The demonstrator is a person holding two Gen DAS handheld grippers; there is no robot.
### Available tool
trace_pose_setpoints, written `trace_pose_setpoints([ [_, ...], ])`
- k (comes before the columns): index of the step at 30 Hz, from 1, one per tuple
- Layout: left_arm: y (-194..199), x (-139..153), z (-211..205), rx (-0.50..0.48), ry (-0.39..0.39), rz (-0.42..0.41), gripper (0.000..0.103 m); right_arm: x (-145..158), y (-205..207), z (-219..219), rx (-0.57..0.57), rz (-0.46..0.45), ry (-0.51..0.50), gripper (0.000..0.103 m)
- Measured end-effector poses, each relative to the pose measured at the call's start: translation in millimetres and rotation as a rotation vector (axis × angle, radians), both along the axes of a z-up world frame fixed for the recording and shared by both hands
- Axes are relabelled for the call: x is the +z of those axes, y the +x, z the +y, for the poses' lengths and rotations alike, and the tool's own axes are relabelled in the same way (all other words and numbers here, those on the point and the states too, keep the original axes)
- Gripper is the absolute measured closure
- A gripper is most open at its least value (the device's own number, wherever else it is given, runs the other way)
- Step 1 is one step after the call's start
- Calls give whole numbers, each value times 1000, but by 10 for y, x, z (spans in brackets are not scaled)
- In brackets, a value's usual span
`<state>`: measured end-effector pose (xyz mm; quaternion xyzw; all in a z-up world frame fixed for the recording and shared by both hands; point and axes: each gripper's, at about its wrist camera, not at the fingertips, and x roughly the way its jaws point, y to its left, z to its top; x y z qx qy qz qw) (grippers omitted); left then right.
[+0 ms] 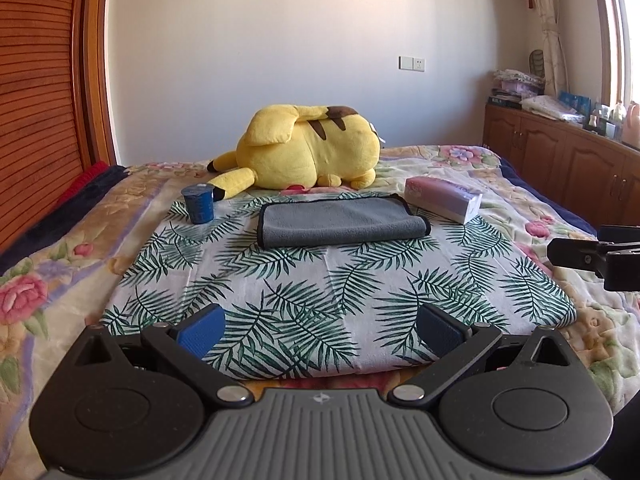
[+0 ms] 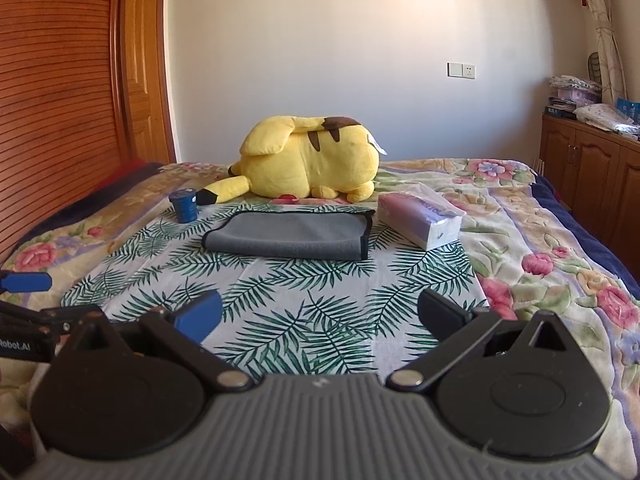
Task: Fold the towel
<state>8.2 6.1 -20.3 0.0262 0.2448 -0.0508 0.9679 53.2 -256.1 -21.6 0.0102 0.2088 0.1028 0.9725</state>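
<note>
The gray towel point(image 1: 340, 222) lies folded on the leaf cloth point(image 1: 320, 288) on the bed point(image 1: 60, 248). In the left wrist view it sits in the middle of the frame, a bit above center. The left gripper point(image 1: 322, 330) is at the bottom of the frame, well apart from the towel. Its two jaws are spread wide and hold nothing. The towel is straight ahead of the gap between them.

In the right wrist view the towel point(image 2: 292, 234) also lies in the middle, ahead of the right gripper point(image 2: 320, 316) and a little to the left. The jaws here are spread wide too, with nothing in them, and far from the towel.

A blue cup point(image 1: 198, 204) stands at the towel's left. A tissue pack point(image 1: 444, 198) lies at its right. A yellow plush toy point(image 1: 308, 148) rests behind the towel.
</note>
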Motion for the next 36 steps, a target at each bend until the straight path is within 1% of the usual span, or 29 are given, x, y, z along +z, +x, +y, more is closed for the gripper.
trace_pose_setpoints([
  [9,-99,82,10,10,23,-81,16,8,-24,-43,-23,-24,24,0],
  [20,-167,170,87,42,-11,-142,16,55,-106,-58,-41,-87,18,0],
  [27,-178,180,105,47,-16,-151,16,71,-131,-75,-44,-110,23,0],
  [36,-186,184,105,45,-10,-149,16,75,-129,-78,-46,-112,27,0],
])
